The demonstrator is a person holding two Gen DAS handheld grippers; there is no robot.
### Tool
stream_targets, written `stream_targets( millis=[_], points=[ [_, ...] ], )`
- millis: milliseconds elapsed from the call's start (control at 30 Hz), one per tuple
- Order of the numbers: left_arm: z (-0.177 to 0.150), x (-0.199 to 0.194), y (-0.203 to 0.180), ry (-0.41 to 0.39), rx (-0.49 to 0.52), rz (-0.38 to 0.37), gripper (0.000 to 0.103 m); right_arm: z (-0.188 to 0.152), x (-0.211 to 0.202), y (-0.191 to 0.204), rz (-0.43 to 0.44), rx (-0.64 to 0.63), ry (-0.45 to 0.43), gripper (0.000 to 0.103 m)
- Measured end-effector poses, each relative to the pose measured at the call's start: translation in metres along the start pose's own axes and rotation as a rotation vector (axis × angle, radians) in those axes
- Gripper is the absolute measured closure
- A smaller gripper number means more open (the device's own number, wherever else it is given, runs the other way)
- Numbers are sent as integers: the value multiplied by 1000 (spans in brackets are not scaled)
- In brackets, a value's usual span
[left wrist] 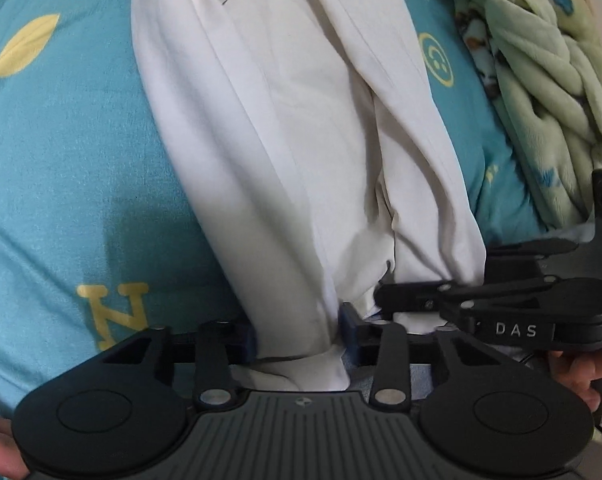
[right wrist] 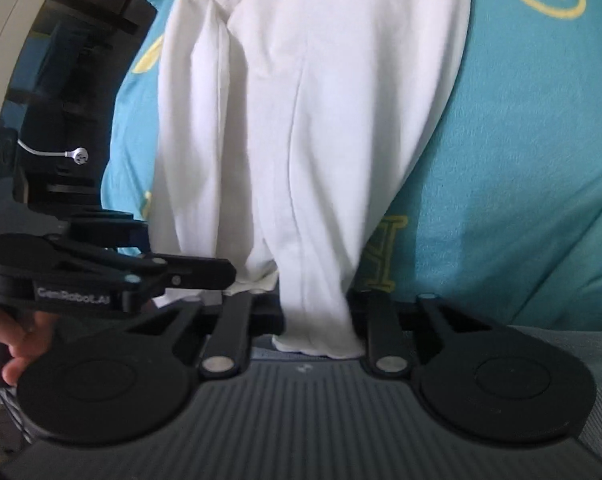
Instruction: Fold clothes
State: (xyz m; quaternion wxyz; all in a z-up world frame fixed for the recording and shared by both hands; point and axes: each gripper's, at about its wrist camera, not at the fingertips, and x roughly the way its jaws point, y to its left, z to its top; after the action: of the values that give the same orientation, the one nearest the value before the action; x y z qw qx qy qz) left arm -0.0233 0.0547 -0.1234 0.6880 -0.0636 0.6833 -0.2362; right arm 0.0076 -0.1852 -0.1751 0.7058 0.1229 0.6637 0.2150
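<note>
A white garment [left wrist: 285, 128] lies bunched lengthwise on a teal sheet. Its near end is gathered between the pads of my left gripper [left wrist: 299, 332], which is shut on the cloth. My right gripper [left wrist: 385, 300] comes in from the right, right beside the left one, at the same end of the garment. In the right wrist view the same white garment [right wrist: 309, 120] runs away from me, and my right gripper [right wrist: 319, 312] is shut on a pinched fold of it. My left gripper [right wrist: 225, 274] shows side-on at the left, with white cloth at its tip.
The teal sheet [left wrist: 69, 168] carries yellow letters, leaves and smiley prints. A crumpled green fleece blanket [left wrist: 541, 100] lies to the right of the garment. Dark furniture [right wrist: 73, 60] and a white cable [right wrist: 79, 156] lie past the sheet's left edge. A hand [right wrist: 21, 344] holds each gripper.
</note>
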Motion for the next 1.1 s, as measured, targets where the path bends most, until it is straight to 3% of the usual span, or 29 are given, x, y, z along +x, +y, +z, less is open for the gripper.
stream_targets(
  millis=[33,100,200,333,467,600,767,867,967,1100],
  points=[
    [-1,-6,-1,-9,16,0,84,-3,-5,3,-9,-10,-17,86],
    [-4,-24,0,-45,32,-19,90,-7,-18,5,13,-8,-60,87],
    [-10,-59,2,-125,63,-72,91,-10,-44,-1,80,14,-147,88],
    [-15,-117,8,-269,11,-159,92,-9,-82,-15,185,59,-264,88],
    [-4,-161,-13,-401,-13,-220,92,-8,-128,-12,257,43,-404,88],
    [-5,-187,-37,-484,-5,-256,92,-17,-170,1,298,-1,-520,88],
    [-53,-170,-64,-452,34,-239,92,-53,-181,7,307,-51,-562,88],
    [-91,-142,-71,-386,69,-194,92,-83,-167,5,307,-66,-530,88],
    [-125,-121,-72,-340,73,-197,92,-114,-155,0,305,-85,-478,88],
    [-137,-117,-70,-363,69,-209,92,-132,-155,-3,308,-89,-459,88]
  ],
)
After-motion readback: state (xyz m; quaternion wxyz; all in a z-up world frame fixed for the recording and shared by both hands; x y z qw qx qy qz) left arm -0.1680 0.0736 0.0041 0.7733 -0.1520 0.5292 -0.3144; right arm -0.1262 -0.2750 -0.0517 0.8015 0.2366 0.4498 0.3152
